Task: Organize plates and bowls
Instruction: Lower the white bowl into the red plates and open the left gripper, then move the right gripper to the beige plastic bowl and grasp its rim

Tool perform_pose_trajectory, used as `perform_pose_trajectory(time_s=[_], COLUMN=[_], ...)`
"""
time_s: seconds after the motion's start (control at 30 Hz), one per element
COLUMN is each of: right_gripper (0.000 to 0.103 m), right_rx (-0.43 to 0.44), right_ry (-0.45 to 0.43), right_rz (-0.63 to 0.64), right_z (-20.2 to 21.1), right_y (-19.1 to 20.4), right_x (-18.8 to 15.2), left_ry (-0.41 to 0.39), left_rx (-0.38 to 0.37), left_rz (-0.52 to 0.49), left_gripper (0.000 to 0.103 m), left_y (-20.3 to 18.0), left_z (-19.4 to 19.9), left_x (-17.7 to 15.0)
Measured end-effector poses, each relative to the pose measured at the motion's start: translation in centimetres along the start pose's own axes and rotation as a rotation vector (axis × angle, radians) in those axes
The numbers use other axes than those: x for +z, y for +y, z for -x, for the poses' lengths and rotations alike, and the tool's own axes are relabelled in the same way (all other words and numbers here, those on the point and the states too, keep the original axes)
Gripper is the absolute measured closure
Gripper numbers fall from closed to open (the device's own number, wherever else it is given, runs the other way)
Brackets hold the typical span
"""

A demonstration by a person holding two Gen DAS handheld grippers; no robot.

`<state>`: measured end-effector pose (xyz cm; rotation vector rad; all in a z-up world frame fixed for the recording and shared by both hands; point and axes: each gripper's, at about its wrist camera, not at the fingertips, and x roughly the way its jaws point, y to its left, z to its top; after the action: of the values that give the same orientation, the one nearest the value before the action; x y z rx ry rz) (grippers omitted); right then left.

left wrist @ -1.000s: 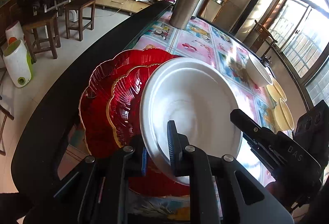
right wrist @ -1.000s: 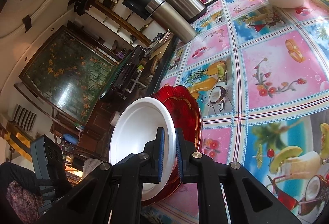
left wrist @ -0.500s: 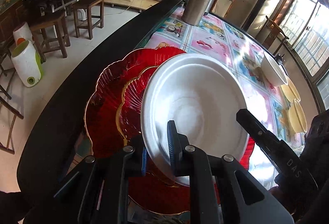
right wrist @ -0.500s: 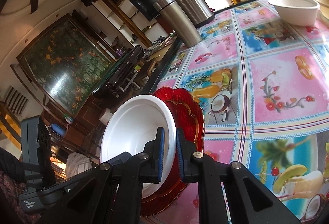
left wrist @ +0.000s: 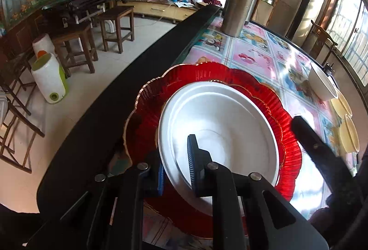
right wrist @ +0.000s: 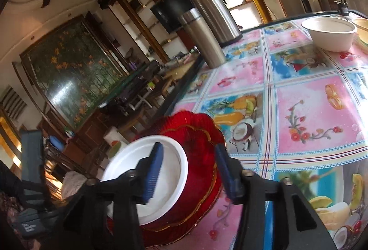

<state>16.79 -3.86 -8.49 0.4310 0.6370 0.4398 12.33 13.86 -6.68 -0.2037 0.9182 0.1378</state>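
Since my last look the right tongs (right wrist: 188, 167) have parted, leaving the plain white plate (left wrist: 220, 126) nested in the ribbed red plates (left wrist: 285, 135), left tongs (left wrist: 177, 169) clamped on its rim.

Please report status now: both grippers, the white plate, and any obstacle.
Left gripper shut on white plate rim. Right gripper open, straddling plate edges. White plate on red plates. No obstacle.

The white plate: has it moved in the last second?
Yes. The white plate shifted left, settling centred on the red plates, hiding the smaller one's rim.
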Motion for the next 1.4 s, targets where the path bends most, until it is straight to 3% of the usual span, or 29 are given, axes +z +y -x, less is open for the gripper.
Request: perform_pose_trajectory(time_s=[0.13,0.3,0.5,0.67,0.87,1.0,1.03,1.07,1.13,1.23,1.4], right_gripper=[0.046,0.046,0.046,0.046,0.045,0.045,0.045,0.045,0.044,0.044,0.042], right_rx=[0.016,-0.002,-0.045,-0.074,-0.095,-0.097,-0.096,-0.095,-0.097,-0.092,-0.102], right_ry=[-0.041,-0.116,-0.19,-0.236,-0.235,-0.219,-0.219,-0.219,-0.214,-0.202,-0.196], right_rz=[-0.022,-0.037,-0.096,-0.147,-0.204,-0.196,-0.196,-0.197,-0.204,-0.222,-0.237], right_z=[1.3,3.7,6.5,8.6,9.7,10.0,10.1,10.3,10.5,11.0,12.9], right_y=[-0.6,-1.9,-5.3,-7.9,-10.0,-10.3,-10.4,-10.6,-10.9,-11.6,-13.1], right_x=[0.4,1.1,2.3,3.1,3.6,3.6,3.6,3.6,3.6,3.4,2.8], left_ry=[-0.03,-0.012,0.007,0.022,-0.055,-0.148,-0.172,-0.194,-0.234,-0.259,-0.221], left_rx=[0.075,0.137,0.118,0.191,0.176,0.108,0.098,0.088,0.067,0.031,-0.011], left_rz=[-0.025,-0.143,-0.194,-0.123,-0.054,-0.017,-0.009,-0.005,-0.011,-0.104,-0.351], left_gripper=[0.073,0.072,0.072,0.071,0.069,0.067,0.062,0.046,0.027,0.027,0.027], left_y=[0.1,-2.0,-4.2,-2.2,-1.1,-1.6,-1.7,-2.0,-3.1,-6.4,-13.7], left_z=[0.4,-0.3,-0.7,-0.3,2.6,4.5,5.0,5.7,6.8,7.8,7.4], left_x=[-0.2,-0.5,-0.1,-0.4,-0.7,-0.8,-0.9,-1.1,-1.8,-3.0,-5.9])
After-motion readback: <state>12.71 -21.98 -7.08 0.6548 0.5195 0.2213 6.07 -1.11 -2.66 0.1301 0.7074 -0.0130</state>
